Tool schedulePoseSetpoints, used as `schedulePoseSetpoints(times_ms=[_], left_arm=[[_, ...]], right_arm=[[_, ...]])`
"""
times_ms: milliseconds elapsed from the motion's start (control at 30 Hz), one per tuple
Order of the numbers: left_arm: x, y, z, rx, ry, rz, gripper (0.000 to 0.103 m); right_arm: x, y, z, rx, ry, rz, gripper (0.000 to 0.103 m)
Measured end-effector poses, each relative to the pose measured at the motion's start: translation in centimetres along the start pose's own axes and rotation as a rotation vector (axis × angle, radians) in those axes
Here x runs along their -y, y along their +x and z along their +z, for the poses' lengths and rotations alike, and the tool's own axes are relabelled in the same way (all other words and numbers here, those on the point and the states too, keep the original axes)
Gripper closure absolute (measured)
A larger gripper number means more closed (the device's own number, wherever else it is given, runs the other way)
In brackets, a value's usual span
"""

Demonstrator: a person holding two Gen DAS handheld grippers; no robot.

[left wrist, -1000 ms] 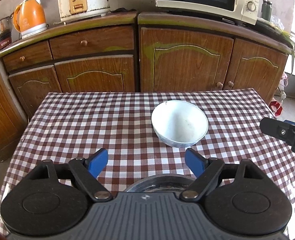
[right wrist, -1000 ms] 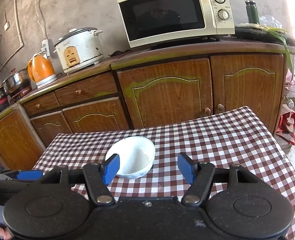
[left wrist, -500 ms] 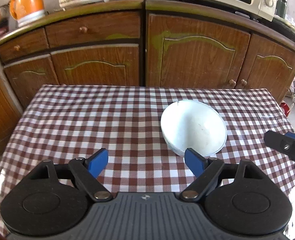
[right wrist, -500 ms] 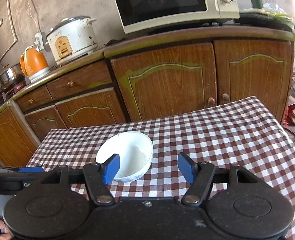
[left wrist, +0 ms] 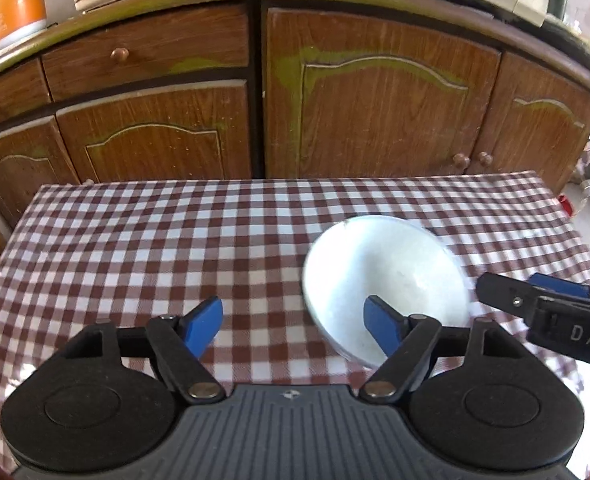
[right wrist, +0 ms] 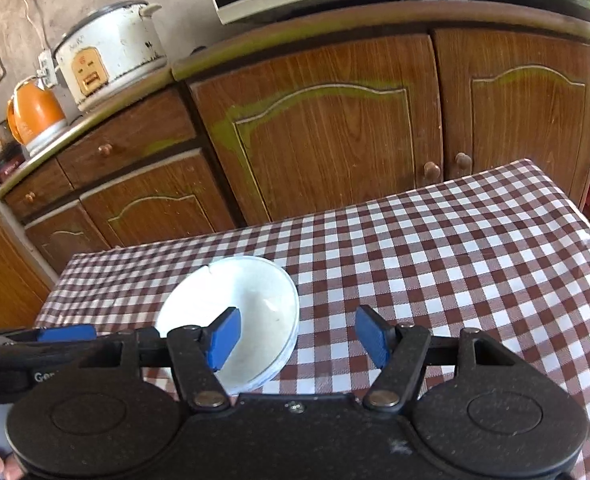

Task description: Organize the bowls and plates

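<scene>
1. A round white ceramic bowl (left wrist: 387, 280) sits upright on the table's red-and-white checked cloth (left wrist: 175, 248), towards the right half in the left wrist view.
2. The left gripper (left wrist: 293, 320) has its 2 blue-padded fingers spread, having just narrowed a little; its right pad shows over the bowl's near rim, and contact cannot be told.
3. The right gripper (right wrist: 297, 334) holds its fingers spread, with the left pad over the bowl and nothing pinched.
4. Brown wooden cabinets (right wrist: 319, 128) stand behind the table.

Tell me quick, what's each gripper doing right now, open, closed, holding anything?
Left gripper: open, jaws just been closing, holding nothing; one finger over the white ceramic bowl.
Right gripper: open, empty, beside the bowl.
</scene>
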State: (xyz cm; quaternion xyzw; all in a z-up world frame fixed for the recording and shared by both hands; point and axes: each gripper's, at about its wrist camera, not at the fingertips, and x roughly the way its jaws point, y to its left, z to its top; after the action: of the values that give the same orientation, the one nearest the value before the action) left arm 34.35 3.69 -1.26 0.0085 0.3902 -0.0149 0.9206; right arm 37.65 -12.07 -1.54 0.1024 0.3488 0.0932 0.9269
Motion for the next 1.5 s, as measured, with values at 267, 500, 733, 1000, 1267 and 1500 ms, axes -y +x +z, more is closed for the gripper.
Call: schedulePoseSetpoints(times_ms=[267,500,733,1000,1267,1500], left_arm=[[-0.8,3.3,0.3,-0.035,-0.001,-0.017,0.027],[-0.2,5.7,-0.2,-0.041,0.023,-0.039,0.046],[-0.3,6.7,-0.8,-0.009,0.004,-0.144,0.064],[0.4,5.5,-1.4,-0.006,0.019,-0.152,0.076],[-0.8,1.6,-0.9,0.036,0.023,-0.102,0.076],[-1.6,-3.6,-0.9,0.078,0.022,-0.065,0.076]], right_arm=[[0.2,3.8,-0.1,-0.036,-0.005,-0.021,0.027],[0.1,6.8,0.0,-0.058,-0.009,-0.024,0.046],[0.3,9.0,-1.0,-0.074,0.032,0.075,0.077],[-0.6,8.1,-1.5,-0.074,0.054,0.075,0.077],[-2.5,5.3,-1.1,-0.045,0.039,0.106,0.077],[-4.9,1.4,-1.1,-0.016,0.008,0.142,0.077]])
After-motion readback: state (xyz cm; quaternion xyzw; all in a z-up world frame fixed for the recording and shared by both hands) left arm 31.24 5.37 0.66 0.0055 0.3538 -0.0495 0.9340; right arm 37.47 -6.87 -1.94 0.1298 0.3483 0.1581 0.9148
